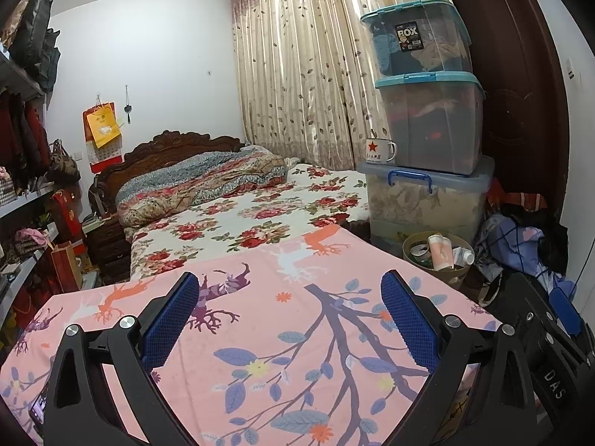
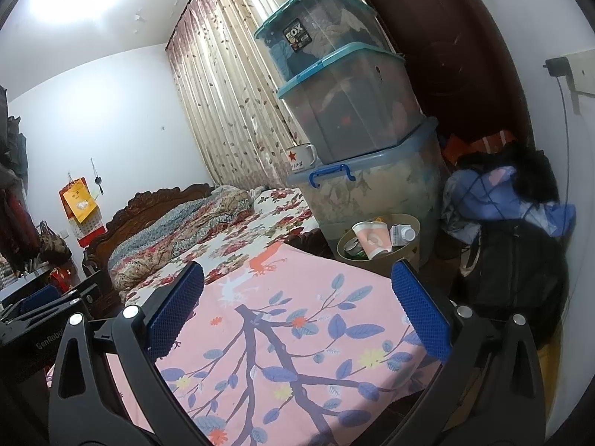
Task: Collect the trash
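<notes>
A round tan waste basket (image 1: 455, 273) stands on the floor past the far right corner of the pink tree-print cloth (image 1: 282, 334). It holds a paper cup (image 1: 440, 252), a can (image 1: 418, 251) and a small white bottle (image 1: 465, 256). The basket also shows in the right wrist view (image 2: 409, 223) with the cup (image 2: 373, 239) and a carton (image 2: 403, 234). My left gripper (image 1: 290, 319) is open and empty above the cloth. My right gripper (image 2: 297, 308) is open and empty above the cloth, the basket just beyond its right finger.
Three stacked plastic storage boxes (image 1: 431, 122) stand behind the basket, an enamel mug (image 1: 379, 150) on the lowest lid. A floral bed (image 1: 241, 215) lies beyond the cloth. Shelves (image 1: 22, 200) line the left. Clothes and a black backpack (image 2: 517, 264) pile at the right by a dark door (image 2: 446, 37).
</notes>
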`<move>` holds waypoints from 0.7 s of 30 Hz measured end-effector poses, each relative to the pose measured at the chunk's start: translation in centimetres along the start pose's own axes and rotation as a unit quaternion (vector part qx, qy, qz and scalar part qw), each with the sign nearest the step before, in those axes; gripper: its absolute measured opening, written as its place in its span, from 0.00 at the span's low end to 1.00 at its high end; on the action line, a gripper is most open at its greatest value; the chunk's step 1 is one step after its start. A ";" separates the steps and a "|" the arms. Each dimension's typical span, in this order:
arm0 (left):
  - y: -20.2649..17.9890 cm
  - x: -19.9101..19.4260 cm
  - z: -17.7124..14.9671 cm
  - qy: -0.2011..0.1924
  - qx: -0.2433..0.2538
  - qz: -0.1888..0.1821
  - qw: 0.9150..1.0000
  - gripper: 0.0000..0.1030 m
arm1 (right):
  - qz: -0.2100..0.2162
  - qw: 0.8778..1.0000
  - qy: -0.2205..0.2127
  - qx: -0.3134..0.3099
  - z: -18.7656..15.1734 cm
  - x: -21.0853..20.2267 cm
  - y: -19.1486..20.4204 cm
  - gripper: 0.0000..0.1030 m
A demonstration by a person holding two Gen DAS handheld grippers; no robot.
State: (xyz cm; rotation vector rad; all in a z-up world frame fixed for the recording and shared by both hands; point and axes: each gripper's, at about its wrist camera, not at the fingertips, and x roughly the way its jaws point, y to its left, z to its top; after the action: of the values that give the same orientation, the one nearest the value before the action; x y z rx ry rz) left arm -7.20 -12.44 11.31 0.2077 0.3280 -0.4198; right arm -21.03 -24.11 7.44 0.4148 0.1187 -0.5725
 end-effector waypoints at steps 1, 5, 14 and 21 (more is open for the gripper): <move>0.0 0.1 0.0 0.002 -0.001 -0.001 1.000 0.92 | 0.000 1.000 0.000 0.000 0.0 0.0 0.0 0.97; 0.0 0.2 -0.1 0.003 -0.001 -0.002 1.000 0.92 | 0.001 1.000 0.000 0.001 0.0 0.1 -0.1 0.97; 0.0 0.5 -0.2 0.012 -0.002 -0.005 1.000 0.92 | 0.001 1.000 0.000 -0.001 0.0 0.1 0.1 0.97; 0.6 1.3 -0.5 0.034 -0.012 -0.013 0.999 0.92 | 0.003 1.000 0.004 -0.004 -0.3 0.2 0.6 0.97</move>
State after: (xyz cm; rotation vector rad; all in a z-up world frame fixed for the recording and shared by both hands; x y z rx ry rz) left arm -6.02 -12.24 10.45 0.1947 0.4017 -0.4354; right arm -20.54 -23.64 7.34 0.4092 0.1266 -0.5637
